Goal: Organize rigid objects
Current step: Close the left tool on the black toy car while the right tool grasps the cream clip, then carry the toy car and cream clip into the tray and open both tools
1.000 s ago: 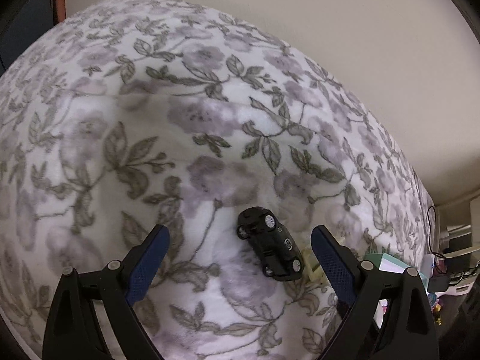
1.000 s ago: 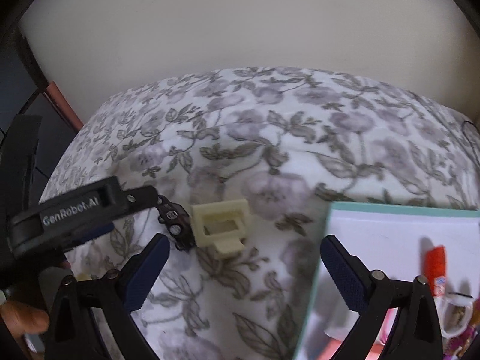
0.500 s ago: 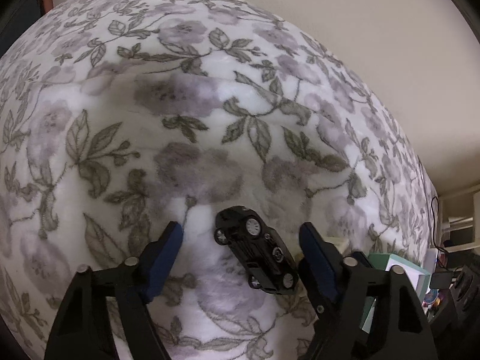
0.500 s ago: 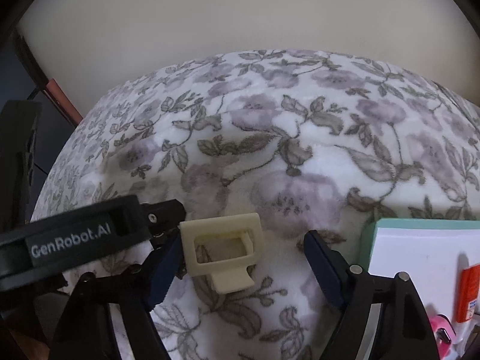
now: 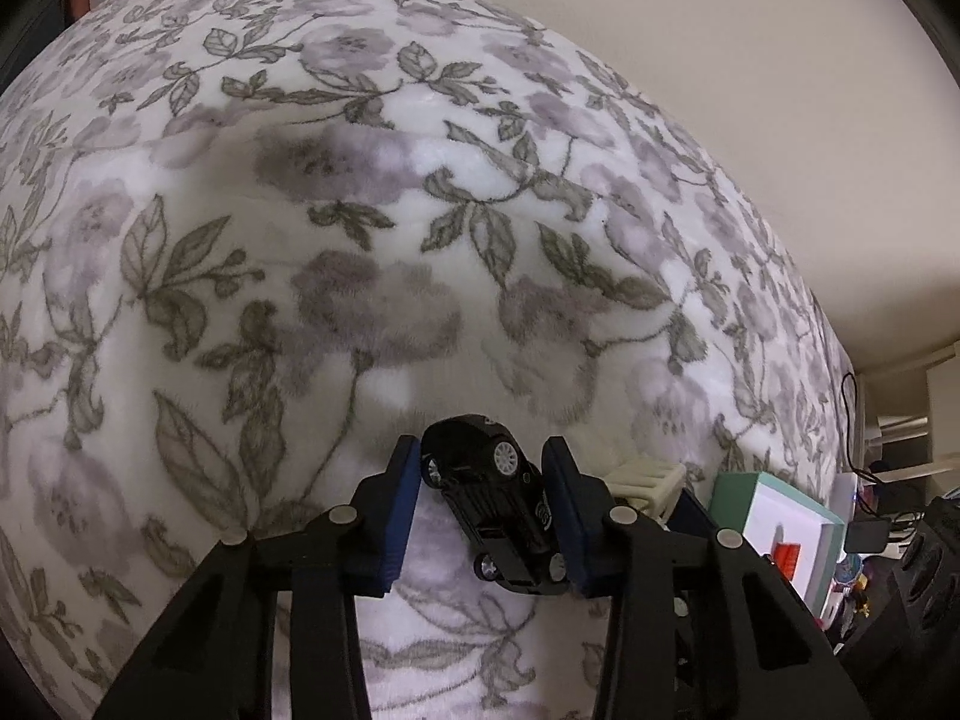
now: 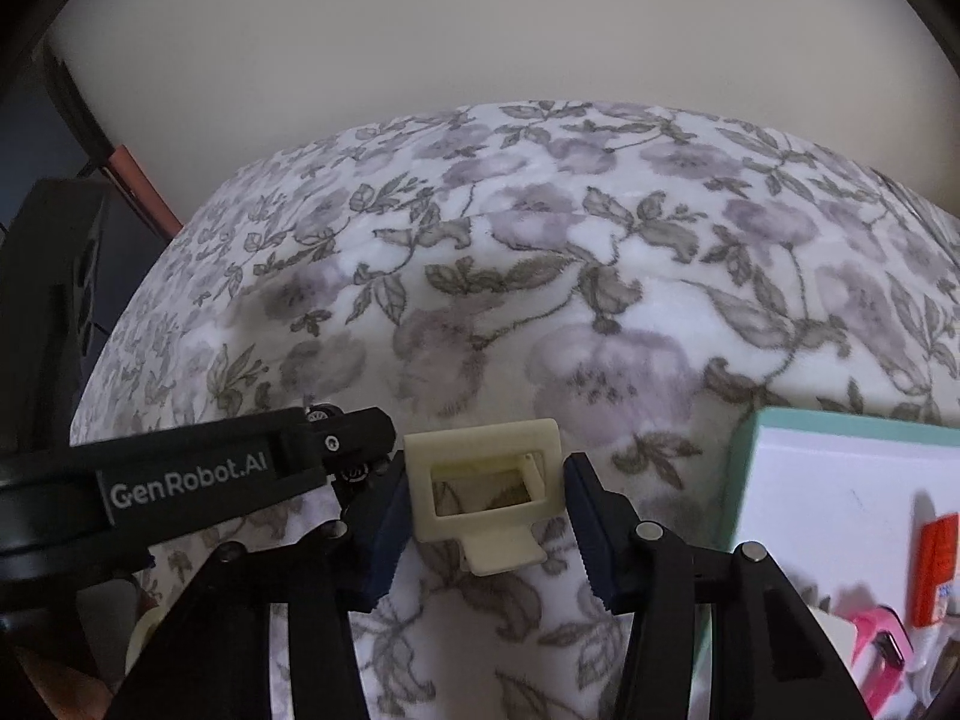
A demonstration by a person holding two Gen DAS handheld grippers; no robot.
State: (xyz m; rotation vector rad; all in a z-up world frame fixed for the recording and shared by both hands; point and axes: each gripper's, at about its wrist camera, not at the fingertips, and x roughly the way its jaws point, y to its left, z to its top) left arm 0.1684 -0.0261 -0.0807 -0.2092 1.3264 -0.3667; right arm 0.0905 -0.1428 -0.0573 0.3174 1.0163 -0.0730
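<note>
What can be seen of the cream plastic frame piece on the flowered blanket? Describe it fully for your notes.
The cream plastic frame piece is a small rigid part: a rectangular frame with an open window showing the flowered blanket through it, and a flat tab sticking out toward the camera. It lies flat on the blanket, between the jaws of the right gripper, which have just been closing and now touch its sides. The left gripper is close beside it.

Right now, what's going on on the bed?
Two handheld grippers are each working a small item on the floral blanket. The left gripper has just been closing its jaws and now pinches the black toy car. The right gripper has just been closing around the cream plastic frame, pads at its sides. A teal-edged box sits to the right.
</note>
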